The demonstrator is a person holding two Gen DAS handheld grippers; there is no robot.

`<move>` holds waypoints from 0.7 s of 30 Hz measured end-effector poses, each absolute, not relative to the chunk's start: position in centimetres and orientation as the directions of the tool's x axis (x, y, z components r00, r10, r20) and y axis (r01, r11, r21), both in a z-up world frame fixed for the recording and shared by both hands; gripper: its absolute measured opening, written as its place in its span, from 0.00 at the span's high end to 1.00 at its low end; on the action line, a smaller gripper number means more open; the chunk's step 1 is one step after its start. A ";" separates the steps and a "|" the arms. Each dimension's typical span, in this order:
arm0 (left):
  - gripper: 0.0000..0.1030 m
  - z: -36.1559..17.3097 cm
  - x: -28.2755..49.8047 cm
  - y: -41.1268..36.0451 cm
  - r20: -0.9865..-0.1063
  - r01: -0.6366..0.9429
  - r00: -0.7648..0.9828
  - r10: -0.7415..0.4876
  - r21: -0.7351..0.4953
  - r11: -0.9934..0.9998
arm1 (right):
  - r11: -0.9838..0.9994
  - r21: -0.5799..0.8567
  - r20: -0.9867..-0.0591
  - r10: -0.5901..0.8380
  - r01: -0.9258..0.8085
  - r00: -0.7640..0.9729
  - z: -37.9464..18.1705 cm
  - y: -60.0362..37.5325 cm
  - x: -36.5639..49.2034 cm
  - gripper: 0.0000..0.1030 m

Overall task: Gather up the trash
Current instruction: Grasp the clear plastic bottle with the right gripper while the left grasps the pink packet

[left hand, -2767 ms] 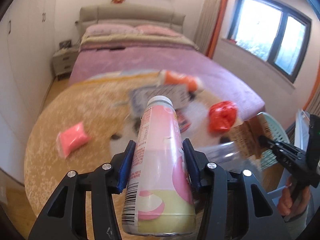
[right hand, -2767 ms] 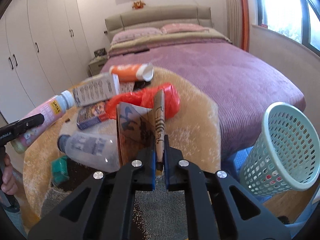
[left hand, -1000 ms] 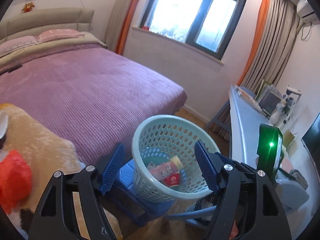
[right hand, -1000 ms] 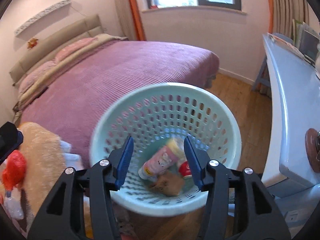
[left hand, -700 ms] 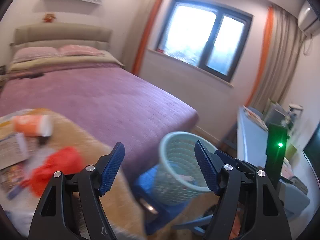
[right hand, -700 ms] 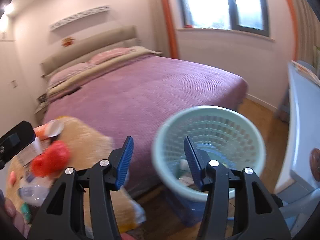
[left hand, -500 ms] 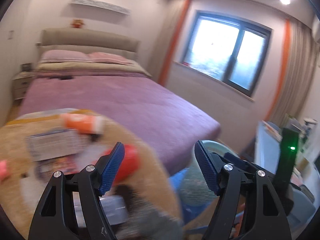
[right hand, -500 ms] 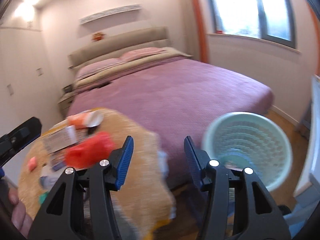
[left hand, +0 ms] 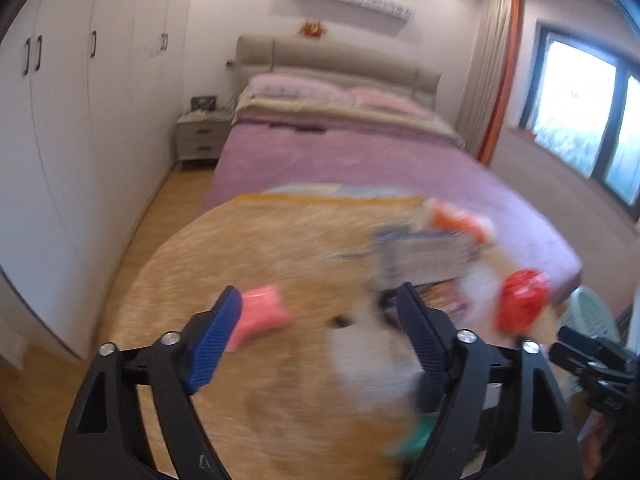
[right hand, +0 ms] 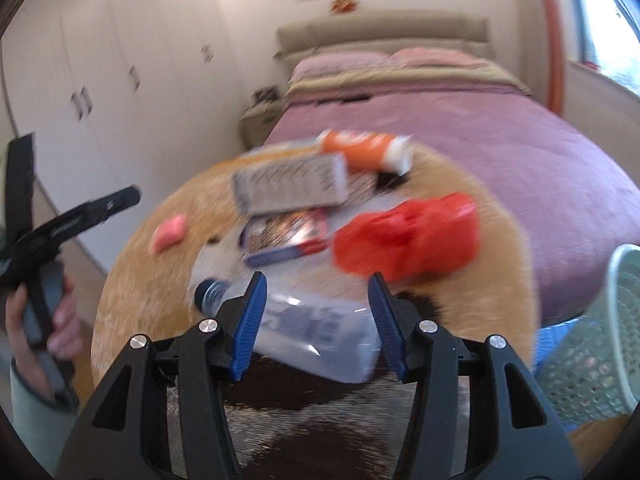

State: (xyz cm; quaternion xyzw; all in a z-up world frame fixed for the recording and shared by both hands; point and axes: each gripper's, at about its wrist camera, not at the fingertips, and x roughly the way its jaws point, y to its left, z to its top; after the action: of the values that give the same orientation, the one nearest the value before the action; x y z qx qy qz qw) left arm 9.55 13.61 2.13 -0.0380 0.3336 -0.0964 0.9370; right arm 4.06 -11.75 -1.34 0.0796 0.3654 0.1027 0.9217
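Both grippers are open and empty over a round tan rug (left hand: 256, 264) strewn with trash. My left gripper (left hand: 316, 336) hangs near a pink packet (left hand: 260, 314). My right gripper (right hand: 318, 320) hangs just above a clear plastic bottle (right hand: 312, 328) lying on its side. A red plastic bag (right hand: 408, 236), a grey carton (right hand: 288, 186), an orange tube (right hand: 360, 148), a flat printed packet (right hand: 284, 236) and the pink packet (right hand: 170, 232) lie beyond. The mint mesh basket (right hand: 600, 344) stands at the right edge of the right wrist view. The left wrist view is blurred.
A bed with a purple cover (left hand: 360, 160) stands behind the rug. White wardrobes (left hand: 72, 120) line the left wall, with a nightstand (left hand: 198, 140) beside the bed. A window (left hand: 588, 108) is on the right. A small green thing (left hand: 416, 436) lies by my left gripper's right finger.
Both grippers let their items go into the basket and opened. They have swung left, from the basket back over the rug and its trash.
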 end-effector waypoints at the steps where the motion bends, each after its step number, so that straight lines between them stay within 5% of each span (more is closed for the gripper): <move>1: 0.22 1.6 10.4 14.4 -0.633 0.152 0.750 -0.191 -0.116 0.981 | 0.964 0.220 -0.672 0.261 -0.150 0.693 -2.0 -11.1 4.8 0.51; 12: 0.23 -3.5 17.3 17.3 -0.749 0.166 0.625 -0.219 -0.146 0.975 | 0.954 0.233 -0.757 0.300 -0.189 0.581 -4.0 -10.6 6.7 0.40; 21: 0.30 -4.2 13.2 15.8 -0.781 0.269 0.543 -0.307 -0.184 0.945 | 0.938 0.233 -0.784 0.338 -0.258 0.521 -4.6 -8.6 3.1 0.40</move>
State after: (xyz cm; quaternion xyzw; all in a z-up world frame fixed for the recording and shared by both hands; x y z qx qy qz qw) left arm 13.22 15.76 -4.21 -0.0210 0.4488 -0.1642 0.8782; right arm 3.09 -8.63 -4.61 0.0436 0.4585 0.1711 0.8710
